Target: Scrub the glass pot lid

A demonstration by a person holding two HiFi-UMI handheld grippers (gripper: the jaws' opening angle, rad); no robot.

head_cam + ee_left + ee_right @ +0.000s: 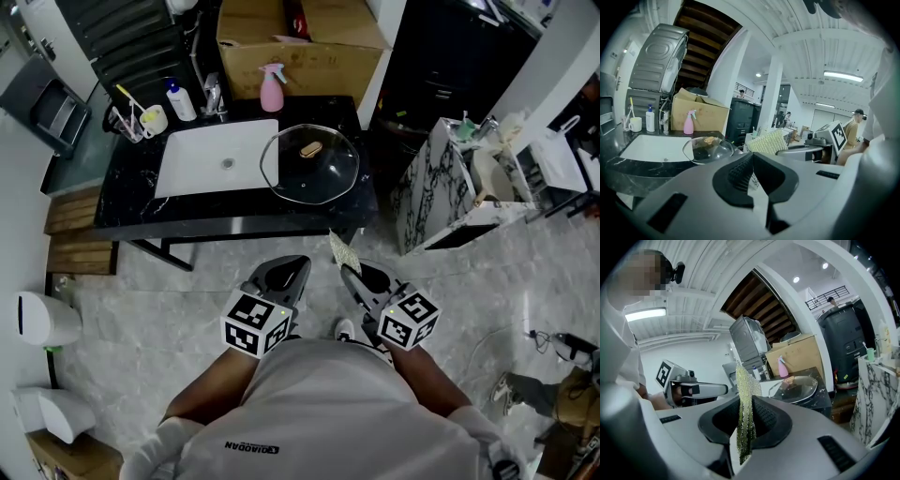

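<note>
Lid (310,164): flat on the counter, knob (310,149) up, at the right side of the sink (197,155); its left rim overlaps the sink's right edge.
Left gripper (292,267): jaws together, nothing between them.
Right gripper (354,274): jaws clamped on the pad (339,251), which stands on edge and sticks out past the tips.
Key relation: the lid lies straight ahead of both grippers and well apart from them. Both hang off the counter on your side of the sink and level with its right end.
Nearer hand: little to choose. The left lines up with the lid's sink-side rim, the right with its far rim, and the pad's tip is the closest thing to the glass.
Axis: the lid is round, so it gives you no long axis. The pad's flat face is upright, so I judge you need to roll the right wrist to lay it on the glass.
Next move, as I judge it: reach forward with both, steadying the lid with the left.
</note>
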